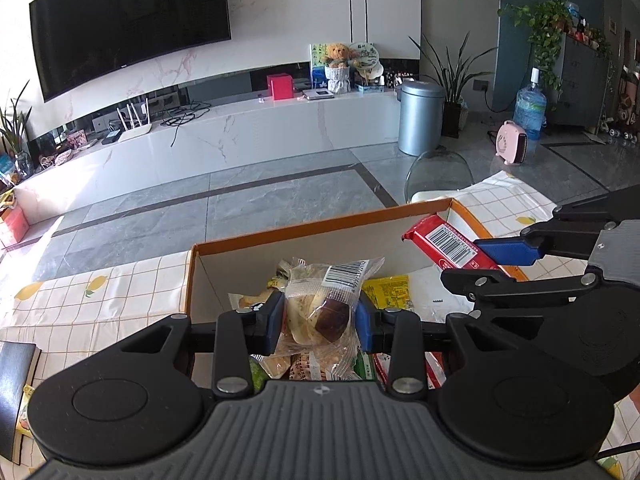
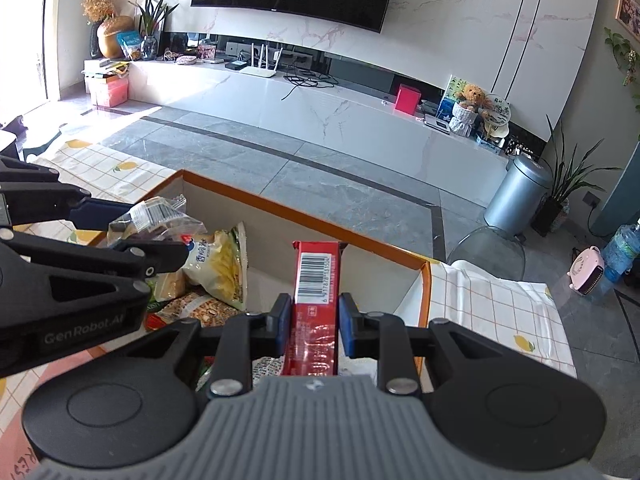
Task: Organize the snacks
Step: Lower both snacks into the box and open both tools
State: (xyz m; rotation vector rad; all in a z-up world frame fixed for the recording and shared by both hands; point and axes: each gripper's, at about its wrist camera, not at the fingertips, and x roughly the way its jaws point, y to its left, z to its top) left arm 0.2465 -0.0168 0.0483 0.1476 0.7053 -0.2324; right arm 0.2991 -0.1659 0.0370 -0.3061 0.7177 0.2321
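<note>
Left gripper [image 1: 320, 318] clamped on clear-wrapped pastry [image 1: 320, 312] over box [image 1: 280, 240] | right gripper [image 2: 312, 324] pinched red packet [image 2: 316, 280] at 3 o'clock | pastry judged soft, crushable, slippery film; packet stiff, light; held mid-body

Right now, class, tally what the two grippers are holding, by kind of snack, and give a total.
Clear-wrapped bread bun, in the left gripper: 1
Red snack packet, in the right gripper: 1
Total: 2, both over the orange-rimmed box.
</note>
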